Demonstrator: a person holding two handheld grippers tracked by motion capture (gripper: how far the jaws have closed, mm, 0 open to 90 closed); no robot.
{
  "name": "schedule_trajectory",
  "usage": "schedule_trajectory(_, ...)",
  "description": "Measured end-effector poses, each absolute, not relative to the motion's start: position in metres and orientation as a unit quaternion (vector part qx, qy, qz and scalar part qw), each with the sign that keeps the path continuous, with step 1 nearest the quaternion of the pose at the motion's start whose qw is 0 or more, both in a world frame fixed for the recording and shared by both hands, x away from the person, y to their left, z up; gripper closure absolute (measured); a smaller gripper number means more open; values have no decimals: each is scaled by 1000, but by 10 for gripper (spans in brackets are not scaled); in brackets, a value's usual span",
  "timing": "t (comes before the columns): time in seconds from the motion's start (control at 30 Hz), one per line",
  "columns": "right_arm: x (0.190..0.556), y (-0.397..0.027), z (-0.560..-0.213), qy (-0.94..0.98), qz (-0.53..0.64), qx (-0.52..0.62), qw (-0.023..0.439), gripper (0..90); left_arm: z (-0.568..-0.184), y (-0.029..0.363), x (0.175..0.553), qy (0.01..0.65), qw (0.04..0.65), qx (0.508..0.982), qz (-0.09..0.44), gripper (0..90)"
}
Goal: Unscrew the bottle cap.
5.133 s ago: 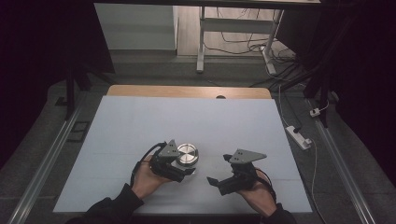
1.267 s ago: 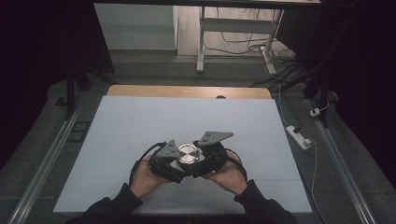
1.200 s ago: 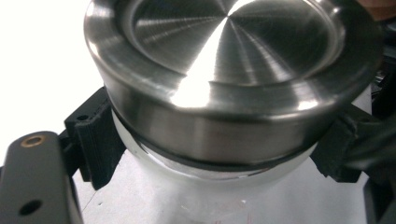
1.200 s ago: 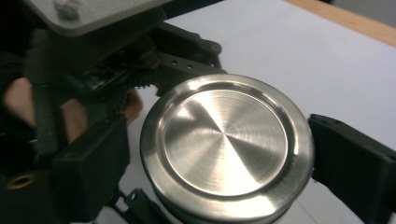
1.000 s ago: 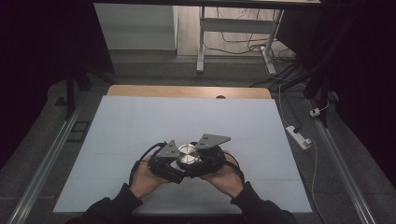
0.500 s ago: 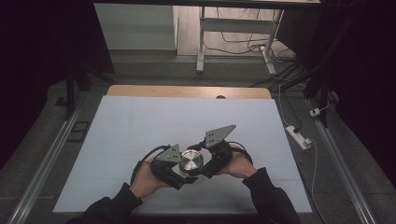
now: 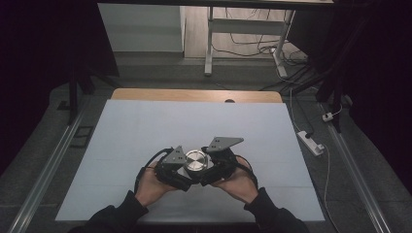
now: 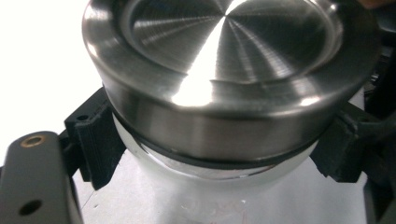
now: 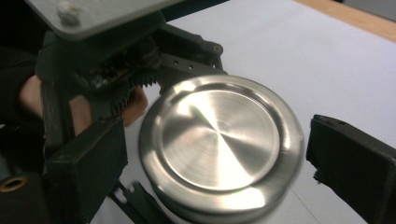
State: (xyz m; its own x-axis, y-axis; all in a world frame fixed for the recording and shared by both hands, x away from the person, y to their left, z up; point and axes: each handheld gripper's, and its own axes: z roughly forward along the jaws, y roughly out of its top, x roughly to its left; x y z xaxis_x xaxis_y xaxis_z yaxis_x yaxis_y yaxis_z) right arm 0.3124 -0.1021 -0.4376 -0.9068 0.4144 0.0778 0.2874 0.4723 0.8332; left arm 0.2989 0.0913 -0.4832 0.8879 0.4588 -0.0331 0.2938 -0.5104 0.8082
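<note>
A squat jar with a brushed-steel lid (image 7: 197, 161) (image 8: 224, 56) (image 9: 219, 144) stands on the white table sheet (image 7: 145, 126), near its front. My left gripper (image 7: 187, 171) (image 8: 210, 154) is shut on the jar's pale body (image 8: 210, 175) just under the lid, with its black fingers (image 8: 95, 135) pressing on both sides. My right gripper (image 7: 206, 165) (image 9: 219, 168) comes in from the right and straddles the lid. Its jaws have just been opening: the right finger (image 9: 350, 163) stands clear of the rim, and the left finger (image 9: 86, 163) sits close beside it.
A wooden strip (image 7: 194, 94) edges the table's far side. On the floor to the right lies a white power strip (image 7: 311, 142) with cables. Metal rails (image 7: 43, 174) run along both sides of the table, and desk legs (image 7: 209, 43) stand beyond it.
About five seconds ago my right gripper lay apart at the right; it has come onto the lid, turned with it, and now its jaws stand wider. The left gripper kept still.
</note>
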Motion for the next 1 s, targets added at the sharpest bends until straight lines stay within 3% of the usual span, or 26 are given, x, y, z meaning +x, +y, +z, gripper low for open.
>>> schedule_trajectory(0.17, 307, -92, -440, 852, 462, 223, 102, 124, -483, 90, 299, 217, 442, 865, 95, 158)
schedule_trajectory(0.2, 305, -89, -442, 855, 456, 216, 118, 176, -483, 90, 298, 216, 442, 866, 94, 158)
schedule_trajectory(0.3, 304, -90, -442, 856, 456, 212, 120, 180, -483, 90, 298, 210, 441, 868, 93, 159)
schedule_trajectory(0.43, 308, -94, -440, 864, 459, 182, 99, 184, -482, 90, 298, 196, 447, 869, 83, 158)
schedule_trajectory(0.7, 331, -111, -438, 872, 482, 81, -11, 186, -482, 89, 297, 160, 457, 873, 59, 158)
schedule_trajectory(1.0, 334, -110, -436, 874, 485, 39, -9, 185, -481, 90, 297, 160, 461, 871, 58, 159)
